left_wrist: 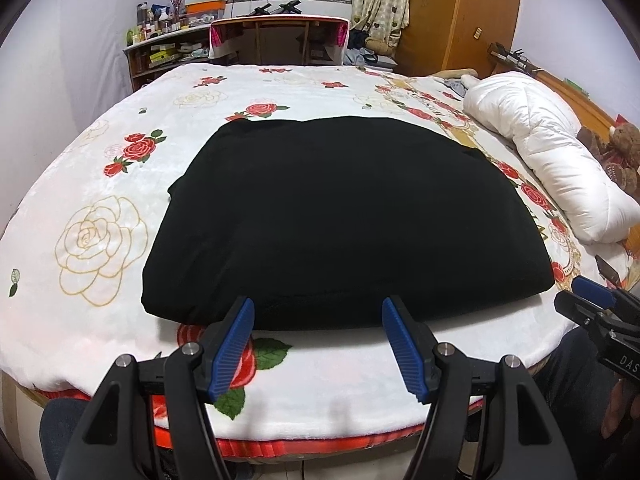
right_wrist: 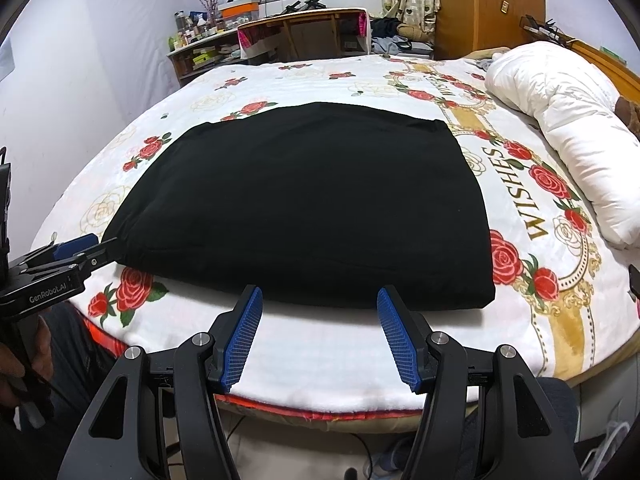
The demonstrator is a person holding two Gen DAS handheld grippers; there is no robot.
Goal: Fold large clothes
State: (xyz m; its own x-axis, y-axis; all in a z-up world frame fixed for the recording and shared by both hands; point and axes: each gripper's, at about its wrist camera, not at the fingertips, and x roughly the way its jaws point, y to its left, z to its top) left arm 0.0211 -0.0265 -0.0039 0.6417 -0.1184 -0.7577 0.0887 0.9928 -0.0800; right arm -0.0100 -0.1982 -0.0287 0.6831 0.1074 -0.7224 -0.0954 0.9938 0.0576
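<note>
the black garment lies folded flat mid-bed on the rose blanket. i hold my left gripper and right gripper spread and empty at its near edge, ready for another fold.

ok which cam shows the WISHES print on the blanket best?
Right wrist view: the gold WISHES lettering is readable, just right of the black garment. In the left wrist view that strip is squeezed against the garment's edge, illegible.
</note>
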